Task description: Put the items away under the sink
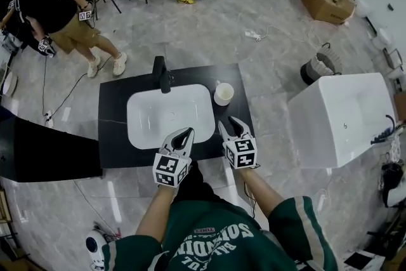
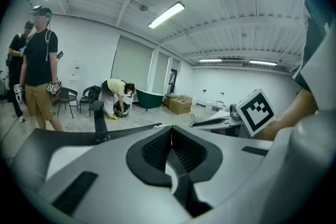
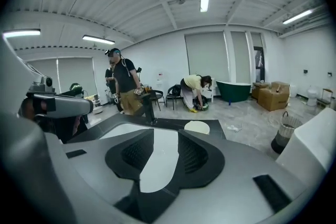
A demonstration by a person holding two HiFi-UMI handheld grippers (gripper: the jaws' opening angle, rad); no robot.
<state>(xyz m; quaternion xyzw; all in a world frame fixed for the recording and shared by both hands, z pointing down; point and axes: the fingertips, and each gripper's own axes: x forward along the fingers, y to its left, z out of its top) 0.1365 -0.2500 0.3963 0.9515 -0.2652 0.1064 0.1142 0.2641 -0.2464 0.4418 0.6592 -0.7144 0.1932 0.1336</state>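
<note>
Left gripper: your left gripper (image 1: 183, 136) hovers over the front edge of the black tabletop (image 1: 113, 105), its fingers clenched together on nothing.
Right gripper: your right gripper (image 1: 230, 126) is just beside it, fingers released and a little apart. It is empty, and only the white basin (image 1: 137, 118) shows through the gap.
Item: 1 white cup (image 1: 223, 94) stands upright on the tabletop, just right of the basin. It is ahead of the right gripper and untouched.
Storage: no view shows the space under the sink, so you cannot tell whether a door is open.
Step in hand: likely a reach for the cup with your right gripper, which is the nearer of the 2.
Doing it well: spread the fingers wider before you arrive. Come in level and close 1 finger inside the rim and 1 outside, gently. Keep the cup upright, since its contents cannot be made out.
Left gripper's job: keep it free for whatever door the cabinet has below.
</note>
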